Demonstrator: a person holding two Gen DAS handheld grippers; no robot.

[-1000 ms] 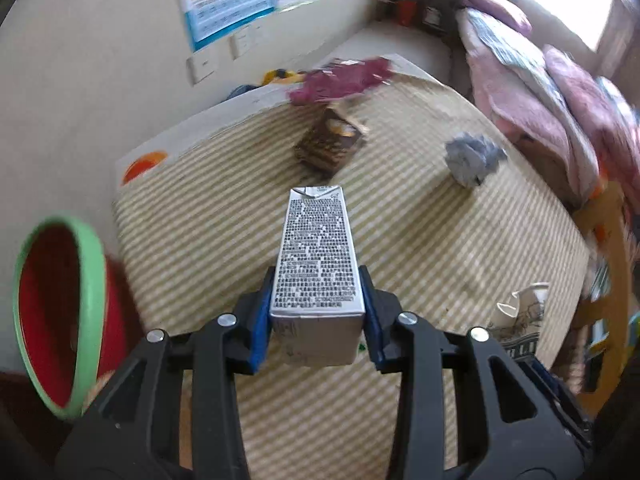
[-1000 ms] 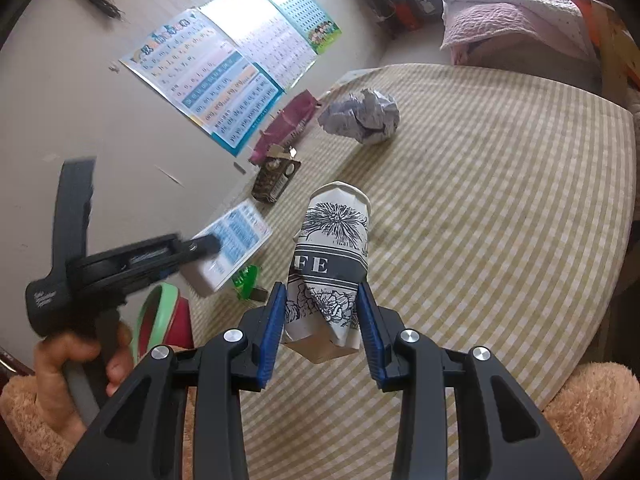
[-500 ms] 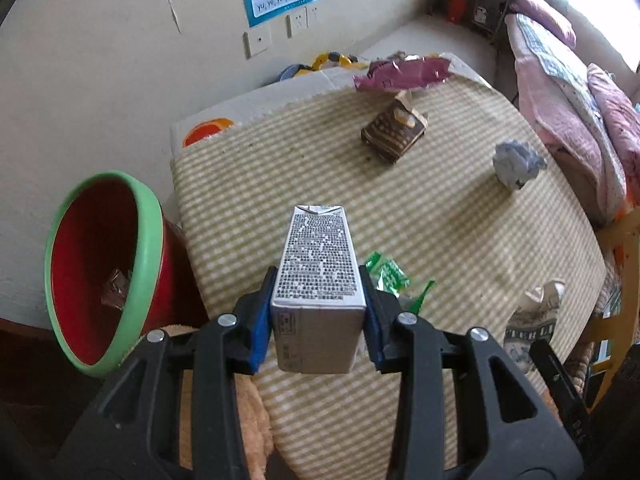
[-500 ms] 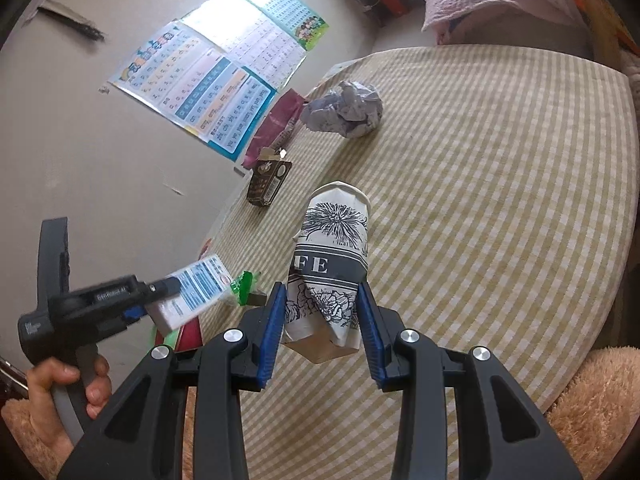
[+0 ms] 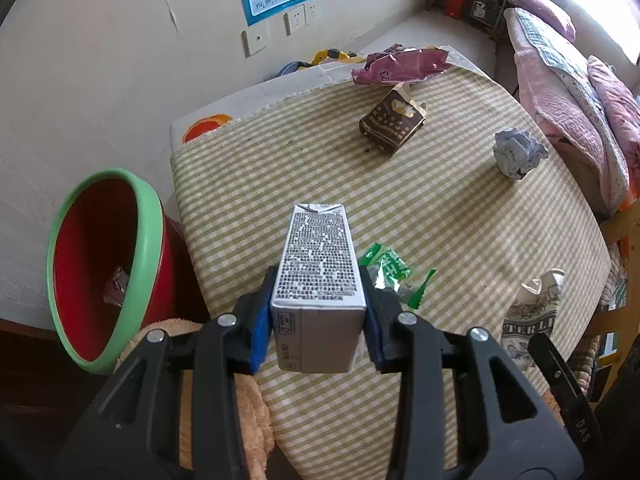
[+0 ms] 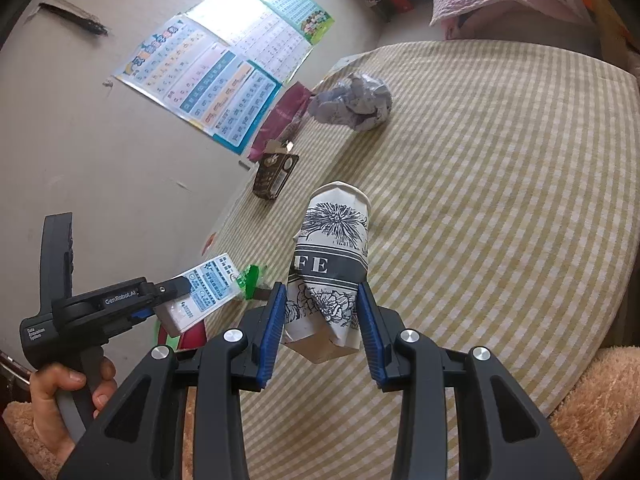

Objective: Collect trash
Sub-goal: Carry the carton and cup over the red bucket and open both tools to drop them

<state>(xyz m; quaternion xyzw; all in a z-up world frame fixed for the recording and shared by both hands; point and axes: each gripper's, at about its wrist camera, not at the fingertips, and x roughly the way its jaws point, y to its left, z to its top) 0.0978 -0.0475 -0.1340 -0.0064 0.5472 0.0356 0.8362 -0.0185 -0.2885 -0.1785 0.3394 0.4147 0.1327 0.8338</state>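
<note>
A milk carton [image 5: 318, 280] is pinched by the left gripper [image 5: 318, 308] above the table's [image 5: 460, 216] left edge; a crushed paper cup [image 6: 330, 276] is clamped by the right gripper [image 6: 322, 320]. The red bin [image 5: 108, 264] could be missed if the carton is released early.

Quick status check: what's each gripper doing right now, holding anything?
Left gripper: closed on the white drink carton, held above the table edge.
Right gripper: closed on the crushed paper cup, lifted off the table.

My left gripper [image 5: 318, 316] sat low centre, its blue pads [image 5: 262, 332] clamped tight. My right gripper [image 6: 322, 320] did likewise; my left hand [image 6: 64, 396] gripped its handle at lower left.
</note>
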